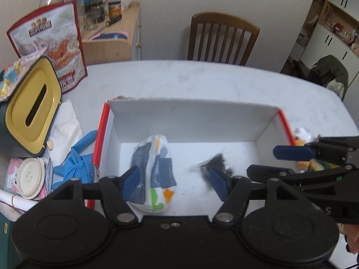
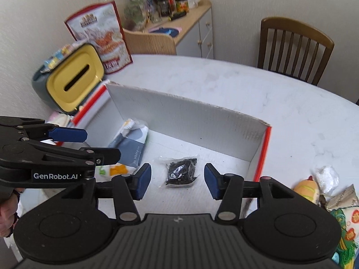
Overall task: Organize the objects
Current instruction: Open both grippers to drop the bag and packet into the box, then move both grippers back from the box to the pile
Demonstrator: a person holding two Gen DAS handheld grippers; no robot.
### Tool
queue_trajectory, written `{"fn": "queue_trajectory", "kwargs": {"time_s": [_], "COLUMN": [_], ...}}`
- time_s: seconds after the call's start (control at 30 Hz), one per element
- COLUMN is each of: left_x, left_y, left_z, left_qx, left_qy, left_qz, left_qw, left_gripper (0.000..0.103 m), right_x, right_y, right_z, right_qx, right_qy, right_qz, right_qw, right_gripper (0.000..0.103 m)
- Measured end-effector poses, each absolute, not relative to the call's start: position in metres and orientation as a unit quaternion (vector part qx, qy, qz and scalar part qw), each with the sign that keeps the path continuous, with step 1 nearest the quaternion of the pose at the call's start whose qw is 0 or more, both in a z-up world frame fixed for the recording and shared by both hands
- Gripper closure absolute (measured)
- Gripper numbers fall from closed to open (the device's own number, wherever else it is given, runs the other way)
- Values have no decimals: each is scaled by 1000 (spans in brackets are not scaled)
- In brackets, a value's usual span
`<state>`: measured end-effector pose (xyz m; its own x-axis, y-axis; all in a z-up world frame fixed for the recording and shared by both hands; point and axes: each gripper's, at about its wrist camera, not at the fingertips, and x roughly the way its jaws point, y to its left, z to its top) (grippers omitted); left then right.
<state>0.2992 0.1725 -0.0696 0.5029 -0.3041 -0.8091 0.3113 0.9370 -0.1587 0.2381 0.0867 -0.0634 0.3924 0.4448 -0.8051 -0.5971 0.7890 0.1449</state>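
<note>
A white box with red rims [image 1: 190, 118] [image 2: 179, 112] lies open on the white table. In it lie a white and grey-blue packet [image 1: 154, 170] [image 2: 132, 143] and a small clear bag of black bits [image 1: 215, 162] [image 2: 180, 173]. My left gripper [image 1: 174, 182] is open and empty above the box, over the packet's right side. My right gripper [image 2: 177, 180] is open and empty, just above the black bag. Each gripper shows from the side in the other view, the right one [image 1: 291, 152] and the left one [image 2: 67, 134].
A yellow-lidded tissue box [image 1: 33, 109] [image 2: 74, 80], blue gloves [image 1: 76, 163], a round white lid [image 1: 30, 177] and a red snack bag [image 1: 51, 44] crowd the table's left. Snack packets and a toy [image 2: 325, 192] lie right of the box. A wooden chair [image 1: 222, 38] stands behind the table.
</note>
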Motion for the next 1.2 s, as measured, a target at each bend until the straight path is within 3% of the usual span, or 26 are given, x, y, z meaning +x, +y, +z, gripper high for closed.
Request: {"fn": "queue_trajectory", "kwargs": {"time_s": [0.53, 1.07, 1.2], "left_x": [237, 177, 166], "left_y": [155, 103, 87], "left_z": [-23, 1, 4], "left_qx": [-10, -10, -14], "left_qy": [409, 374, 372], "left_qz": [-211, -226, -228], "left_qw": [888, 899, 900], "left_gripper": [23, 4, 1], "right_x": [192, 158, 154], "right_y": [25, -72, -97], "right_z": [-13, 8, 8], "right_qx": [-37, 7, 9], "right_qy": [406, 367, 362], "right_qz": [324, 325, 326], "right_qw": [854, 871, 874], "right_gripper": [47, 23, 21]}}
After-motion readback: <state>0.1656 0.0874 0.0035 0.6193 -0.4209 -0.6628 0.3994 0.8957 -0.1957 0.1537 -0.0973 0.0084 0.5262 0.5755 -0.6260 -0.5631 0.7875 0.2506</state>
